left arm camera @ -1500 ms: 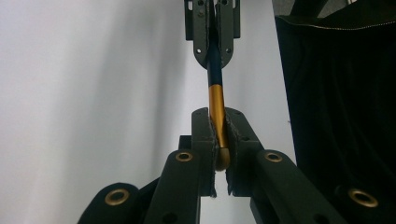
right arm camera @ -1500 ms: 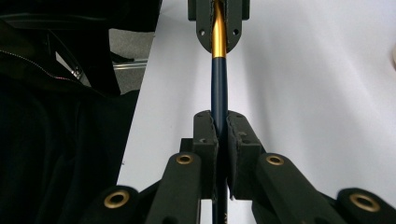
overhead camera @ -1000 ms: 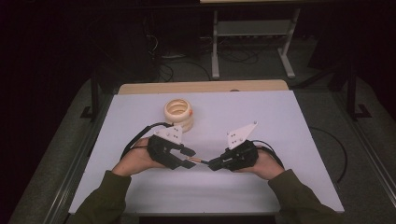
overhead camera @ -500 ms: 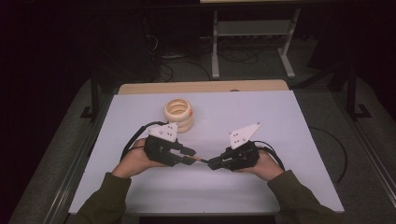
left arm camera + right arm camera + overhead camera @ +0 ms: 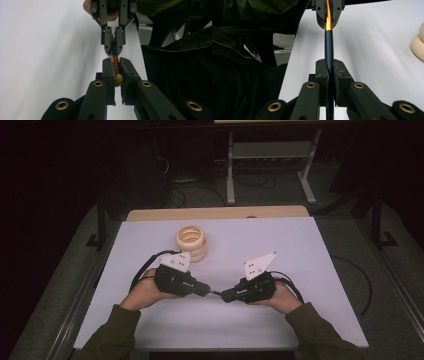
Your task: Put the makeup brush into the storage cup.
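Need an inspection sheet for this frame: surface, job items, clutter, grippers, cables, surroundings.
Surface: white table, wooden strip along its far edge.
Job's things: one pen, dark blue barrel with orange-gold end, held level between both grippers above the table.
Clutter: cream ribbed ring stack behind the left gripper, untouched.
Grippers: left gripper has just been closing and is now shut on the pen's orange-gold end; right gripper shut on the blue barrel.
Cables: one black cable trails from each gripper; more on the floor beyond.
Surroundings: dark room, metal stand behind the table.
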{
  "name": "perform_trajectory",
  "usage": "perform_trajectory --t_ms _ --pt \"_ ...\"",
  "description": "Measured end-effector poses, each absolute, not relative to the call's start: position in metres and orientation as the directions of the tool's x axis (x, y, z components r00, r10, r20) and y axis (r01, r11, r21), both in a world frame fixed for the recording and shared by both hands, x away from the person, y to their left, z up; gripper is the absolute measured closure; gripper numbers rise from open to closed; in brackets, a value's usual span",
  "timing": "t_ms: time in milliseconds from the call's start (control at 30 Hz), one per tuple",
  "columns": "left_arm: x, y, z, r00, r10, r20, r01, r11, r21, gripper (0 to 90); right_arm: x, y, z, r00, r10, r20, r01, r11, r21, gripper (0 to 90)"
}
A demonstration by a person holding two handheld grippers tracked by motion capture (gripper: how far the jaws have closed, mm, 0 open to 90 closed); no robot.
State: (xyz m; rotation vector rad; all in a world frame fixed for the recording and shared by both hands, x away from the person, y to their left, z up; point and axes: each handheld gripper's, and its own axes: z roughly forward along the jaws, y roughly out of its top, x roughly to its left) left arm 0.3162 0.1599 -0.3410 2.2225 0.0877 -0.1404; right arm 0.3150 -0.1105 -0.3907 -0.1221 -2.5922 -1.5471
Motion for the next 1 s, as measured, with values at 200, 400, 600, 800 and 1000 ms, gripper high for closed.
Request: perform_trajectory --t_ms 200,400,600,800,1000 --pt "0.316 0.16 -0.341 0.99 0.012 -0.139 0.117 -0.613 0.781 84.0 0.315 -0.11 -0.391 -0.99 0.002 0.141 0.125 0.48 0.868 82.6" --pt "0.315 0.157 -0.342 0.99 -0.003 -0.141 0.108 -0.63 0.769 84.2 0.313 -0.108 -0.39 -0.992 0.005 0.123 0.11 0.493 0.863 74.6" --pt "0.317 0.152 -0.341 0.99 0.005 -0.144 0.109 -0.68 0.725 84.2 0.313 -0.108 -0.384 -0.992 0.039 0.12 0.122 0.543 0.831 68.2" --pt "0.318 0.147 -0.336 0.991 -0.004 -0.136 0.092 -0.722 0.685 84.2 0.315 -0.103 -0.377 -0.993 0.032 0.115 0.112 0.579 0.808 68.0" --pt "0.319 0.145 -0.33 0.991 -0.012 -0.133 0.079 -0.747 0.66 84.2 0.317 -0.096 -0.381 -0.994 0.001 0.105 0.085 0.6 0.795 68.5"
